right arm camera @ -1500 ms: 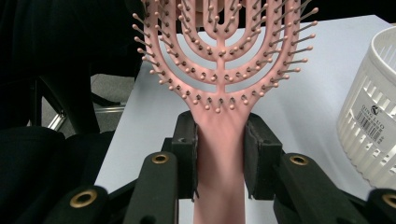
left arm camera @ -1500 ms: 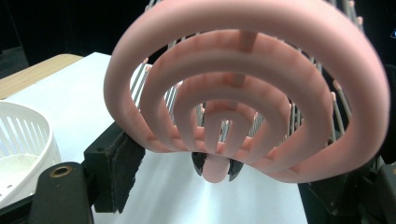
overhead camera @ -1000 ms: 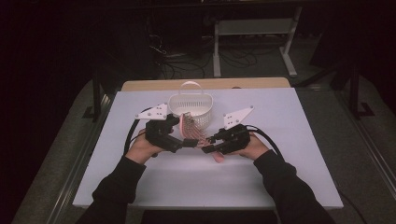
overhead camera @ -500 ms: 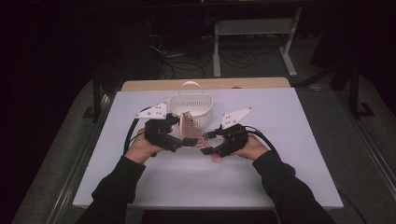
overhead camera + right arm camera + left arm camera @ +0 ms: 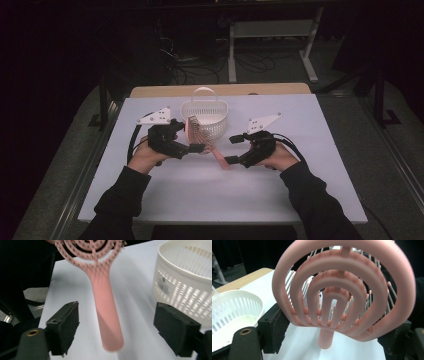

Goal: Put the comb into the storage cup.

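Hairbrush (image 5: 202, 141) hangs between my two hands, pink, vented head toward the basket, handle pointing down toward my right side. Left claw (image 5: 199, 148) is pinching the head: in the left gripper view the black pads sit against both outer edges of the looped frame (image 5: 342, 290), bristles facing away. That grip carries the whole brush, I judge, since the handle end floats free above the tabletop (image 5: 210, 200).

Right claw (image 5: 231, 149) has just been opening. Its jaws now stand spread to either side of the handle (image 5: 107, 312), with clear gaps on both sides, so nothing is pressed there. Looks like a hand-over to the left, leaving the brush on one grip so it can swing toward the basket.

Surroundings: white slotted basket (image 5: 205, 120) with a hoop handle stands just beyond the brush head, close to the left claw. In the right gripper view its wall (image 5: 185, 287) is right beside my outer jaw.

Obstacles: the basket's rim and upright hoop are the things to clear. The long handle may stick out or catch the rim. My open right claw flanks the handle and should back off first.
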The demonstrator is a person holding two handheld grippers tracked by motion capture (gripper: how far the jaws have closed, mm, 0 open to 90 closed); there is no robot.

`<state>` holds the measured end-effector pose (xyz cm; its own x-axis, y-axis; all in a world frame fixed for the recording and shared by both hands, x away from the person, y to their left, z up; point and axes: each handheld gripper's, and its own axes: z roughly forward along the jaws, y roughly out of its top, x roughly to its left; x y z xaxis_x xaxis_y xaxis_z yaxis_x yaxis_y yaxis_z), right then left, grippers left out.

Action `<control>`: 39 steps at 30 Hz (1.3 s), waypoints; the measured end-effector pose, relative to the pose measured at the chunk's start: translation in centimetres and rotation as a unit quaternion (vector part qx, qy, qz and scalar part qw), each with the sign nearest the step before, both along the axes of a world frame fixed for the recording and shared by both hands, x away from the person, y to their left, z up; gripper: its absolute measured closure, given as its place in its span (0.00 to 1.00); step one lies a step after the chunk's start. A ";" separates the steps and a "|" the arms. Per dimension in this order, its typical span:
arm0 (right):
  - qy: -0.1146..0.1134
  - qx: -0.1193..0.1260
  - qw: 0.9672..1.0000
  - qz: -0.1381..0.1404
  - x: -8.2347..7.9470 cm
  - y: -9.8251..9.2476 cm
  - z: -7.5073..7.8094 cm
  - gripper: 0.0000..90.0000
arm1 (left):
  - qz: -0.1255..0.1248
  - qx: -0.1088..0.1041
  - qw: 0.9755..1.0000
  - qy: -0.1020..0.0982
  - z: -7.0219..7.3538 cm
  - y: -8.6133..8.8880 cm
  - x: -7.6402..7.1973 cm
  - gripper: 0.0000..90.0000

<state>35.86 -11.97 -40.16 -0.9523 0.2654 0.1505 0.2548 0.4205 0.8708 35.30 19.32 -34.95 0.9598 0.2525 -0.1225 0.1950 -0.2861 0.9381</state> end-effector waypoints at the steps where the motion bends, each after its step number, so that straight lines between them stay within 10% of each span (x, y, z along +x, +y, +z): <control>1: 0.000 -0.003 1.000 -0.006 -0.1 -0.3 -0.1 0.17 | 0.002 0.000 1.000 0.000 0.0 0.1 0.0 0.24; 18: 0.014 -0.045 0.990 -0.131 -1.8 -5.0 -1.7 0.05 | 0.017 -0.003 1.000 -0.001 0.2 1.0 0.2 0.24; 39: 0.020 -0.049 0.981 -0.186 -5.4 -8.1 -4.5 0.00 | 0.032 -0.007 0.999 -0.004 0.5 1.6 0.2 0.24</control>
